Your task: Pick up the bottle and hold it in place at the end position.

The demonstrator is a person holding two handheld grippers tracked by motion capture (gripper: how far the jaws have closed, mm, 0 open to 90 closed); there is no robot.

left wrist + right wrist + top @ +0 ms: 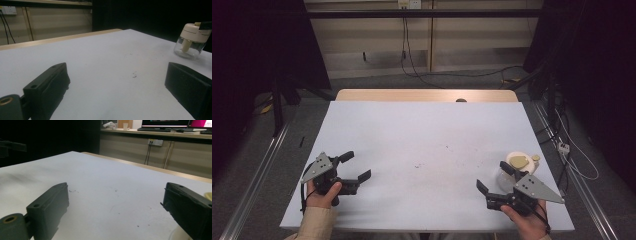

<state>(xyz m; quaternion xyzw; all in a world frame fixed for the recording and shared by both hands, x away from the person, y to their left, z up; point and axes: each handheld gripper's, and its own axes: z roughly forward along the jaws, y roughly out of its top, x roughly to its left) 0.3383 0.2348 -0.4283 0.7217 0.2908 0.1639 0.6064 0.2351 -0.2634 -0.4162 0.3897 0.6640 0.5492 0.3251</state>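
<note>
I hold my left gripper low over the near left of the white table, jaws spread wide with nothing between them. My right gripper sits at the near right, jaws also wide apart and unloaded, just beside the small glass jar with its cream lid.
</note>
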